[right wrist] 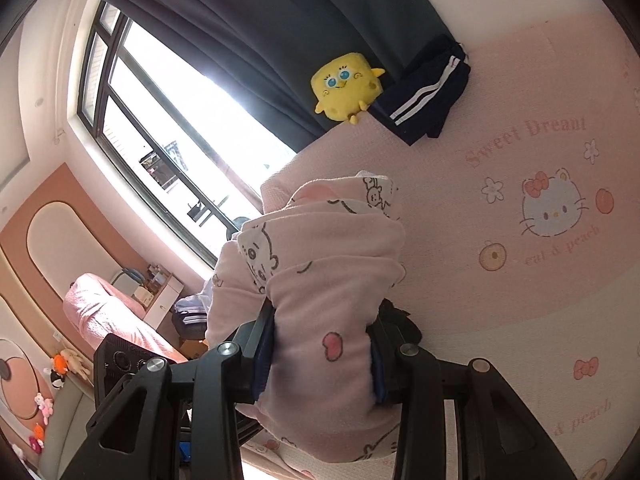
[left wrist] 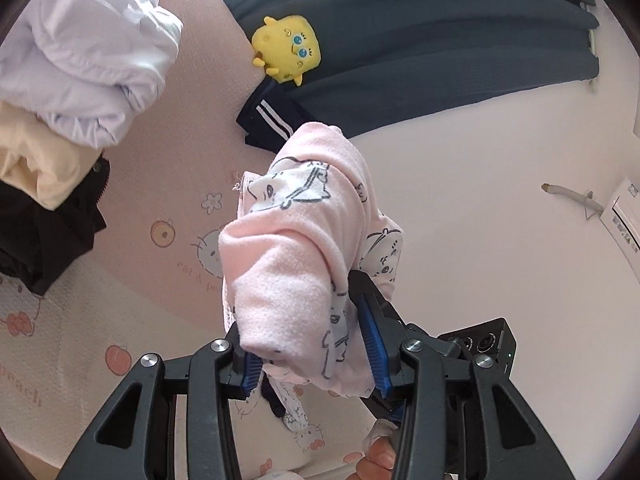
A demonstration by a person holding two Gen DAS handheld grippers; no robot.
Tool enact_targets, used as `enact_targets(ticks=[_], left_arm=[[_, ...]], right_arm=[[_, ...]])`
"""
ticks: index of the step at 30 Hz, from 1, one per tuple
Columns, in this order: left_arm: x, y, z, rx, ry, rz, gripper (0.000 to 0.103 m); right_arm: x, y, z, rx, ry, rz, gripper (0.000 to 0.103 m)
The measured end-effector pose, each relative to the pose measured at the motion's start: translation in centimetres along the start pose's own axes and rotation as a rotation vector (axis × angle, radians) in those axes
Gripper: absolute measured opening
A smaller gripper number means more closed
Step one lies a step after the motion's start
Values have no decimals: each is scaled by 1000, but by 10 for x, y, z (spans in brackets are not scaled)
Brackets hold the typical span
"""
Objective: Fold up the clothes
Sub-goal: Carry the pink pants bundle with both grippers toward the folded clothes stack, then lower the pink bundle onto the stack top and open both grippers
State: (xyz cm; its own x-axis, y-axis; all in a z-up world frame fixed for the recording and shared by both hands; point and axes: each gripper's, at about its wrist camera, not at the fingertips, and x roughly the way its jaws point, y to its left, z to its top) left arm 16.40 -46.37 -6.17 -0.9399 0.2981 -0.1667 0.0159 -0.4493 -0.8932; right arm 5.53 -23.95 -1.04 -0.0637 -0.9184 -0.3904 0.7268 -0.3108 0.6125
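A pink garment with cartoon prints (left wrist: pixel 296 264) is bunched between both grippers and held up above the pink bed sheet (left wrist: pixel 168 184). My left gripper (left wrist: pixel 316 344) is shut on one bunched part of it. My right gripper (right wrist: pixel 320 356) is shut on another bunched part of the pink garment (right wrist: pixel 320 280). The blue finger pads (left wrist: pixel 374 344) press into the cloth. The rest of the garment hangs below, mostly hidden behind the grippers.
A pile of clothes, lilac (left wrist: pixel 84 48), cream (left wrist: pixel 40 160) and black (left wrist: pixel 48 232), lies at the left. Navy striped shorts (left wrist: pixel 268 120) and a yellow plush toy (left wrist: pixel 288 48) sit by the dark curtain (left wrist: pixel 420 32). A window (right wrist: pixel 168 120) is at the left in the right wrist view.
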Motion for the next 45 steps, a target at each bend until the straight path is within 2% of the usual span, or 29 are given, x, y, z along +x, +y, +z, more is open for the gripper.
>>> enact_targets(ticks=[4,11,14,18,22,28,33,38,41,45], left_arm=[[-17,-6,43,24,-16,-11,39],[-52,-27,114,135,-59,69,39],[-64,-29,141,149,-75,92,39],[-85,-21,162,138,-103,120,39],[-86,-7,184,91,-123,121,39],[-93,17,196,58,-138,186,39],[-96,54,191,-50,-123,188,39],[-82,101,184,-182,-92,209,41],[-81,113,179,-218,-105,200,41],[-85,101,177,-186,-114,265,46]], right_arm=[[20,33,14,-21,-18,31,38],[70,85,40,-16,-2,149,38],[94,105,52,-15,28,192,38],[125,123,65,-26,92,200,38],[150,133,75,-58,139,204,39],[197,134,79,-43,251,216,40],[234,124,69,-42,341,171,40],[263,99,51,0,407,103,41],[269,85,46,43,416,119,42],[270,82,46,75,432,144,43]])
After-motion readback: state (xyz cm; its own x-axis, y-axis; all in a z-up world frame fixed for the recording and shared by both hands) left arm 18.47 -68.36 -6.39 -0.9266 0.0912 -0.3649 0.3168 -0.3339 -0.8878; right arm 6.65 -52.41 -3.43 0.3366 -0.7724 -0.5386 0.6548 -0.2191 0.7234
